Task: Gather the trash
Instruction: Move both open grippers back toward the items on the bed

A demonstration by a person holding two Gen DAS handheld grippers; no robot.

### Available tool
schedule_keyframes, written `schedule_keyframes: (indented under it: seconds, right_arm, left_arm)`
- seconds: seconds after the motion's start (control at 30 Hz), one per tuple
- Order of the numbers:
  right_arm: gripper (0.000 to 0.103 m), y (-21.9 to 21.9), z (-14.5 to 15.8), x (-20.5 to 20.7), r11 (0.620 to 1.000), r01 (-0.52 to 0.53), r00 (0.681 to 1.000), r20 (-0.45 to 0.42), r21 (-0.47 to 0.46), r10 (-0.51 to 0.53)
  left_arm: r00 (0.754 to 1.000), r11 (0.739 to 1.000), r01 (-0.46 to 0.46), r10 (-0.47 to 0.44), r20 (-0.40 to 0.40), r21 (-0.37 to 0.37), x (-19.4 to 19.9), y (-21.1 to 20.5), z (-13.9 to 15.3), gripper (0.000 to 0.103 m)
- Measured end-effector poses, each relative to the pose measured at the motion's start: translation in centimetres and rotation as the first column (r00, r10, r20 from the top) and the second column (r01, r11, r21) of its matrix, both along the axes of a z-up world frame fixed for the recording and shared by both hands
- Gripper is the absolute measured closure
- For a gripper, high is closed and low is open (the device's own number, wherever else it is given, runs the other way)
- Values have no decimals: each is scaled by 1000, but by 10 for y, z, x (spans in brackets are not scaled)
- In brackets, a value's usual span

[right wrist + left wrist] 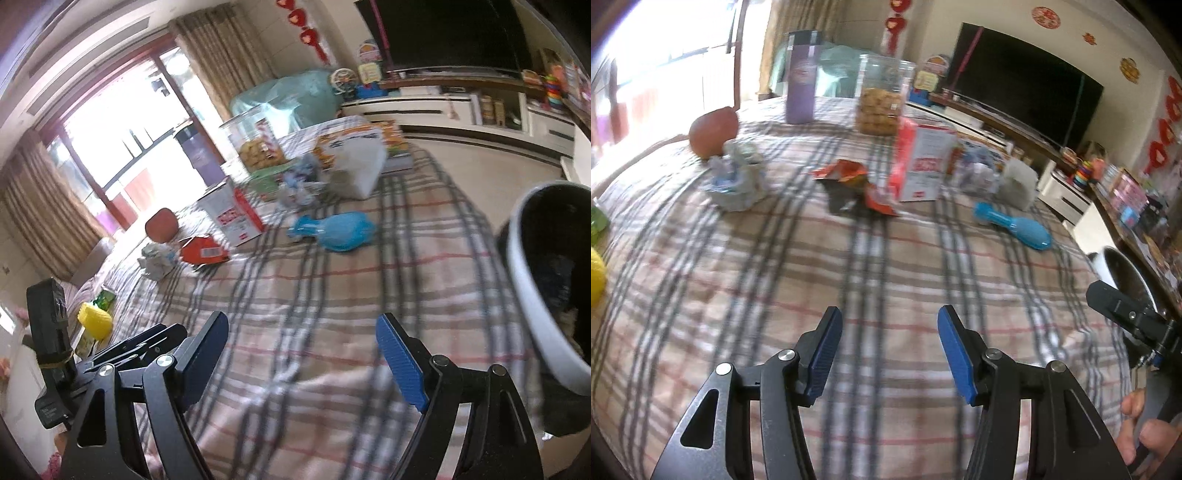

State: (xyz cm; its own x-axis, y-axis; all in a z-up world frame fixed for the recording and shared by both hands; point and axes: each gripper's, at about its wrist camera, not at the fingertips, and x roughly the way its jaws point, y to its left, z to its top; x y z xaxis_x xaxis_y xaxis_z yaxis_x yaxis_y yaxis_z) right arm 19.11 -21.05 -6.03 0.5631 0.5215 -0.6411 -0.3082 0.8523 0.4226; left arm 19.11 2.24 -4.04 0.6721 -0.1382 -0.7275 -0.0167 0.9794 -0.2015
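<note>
Ahead of my left gripper (886, 354), jaws apart and empty, two crumpled white-and-blue paper wads (737, 181) and one torn red foil wrapper (855, 184) lie well apart on the plaid-covered table (775, 277); my right gripper (303, 354) gapes empty beside one white-rimmed black bin (535, 295).

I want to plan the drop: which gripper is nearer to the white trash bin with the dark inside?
Right. The right gripper hangs open beside the white trash bin, at the table edge. The left gripper, also empty, is farther away, beyond the right one.
</note>
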Motion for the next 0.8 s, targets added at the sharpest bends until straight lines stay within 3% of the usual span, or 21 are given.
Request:
schedule_keyframes:
  seconds: [0.47,0.8]
  right_arm:
    - [19,73,-5,20,994,-105,994,6,-12,105]
    - [22,123,-6,39,985,-168,985,39,-43,170]
  left_arm:
    - [995,995,-96,96,10,18,10,53,1,49]
    - [991,990,-133,132,30,55,41,83,1,44]
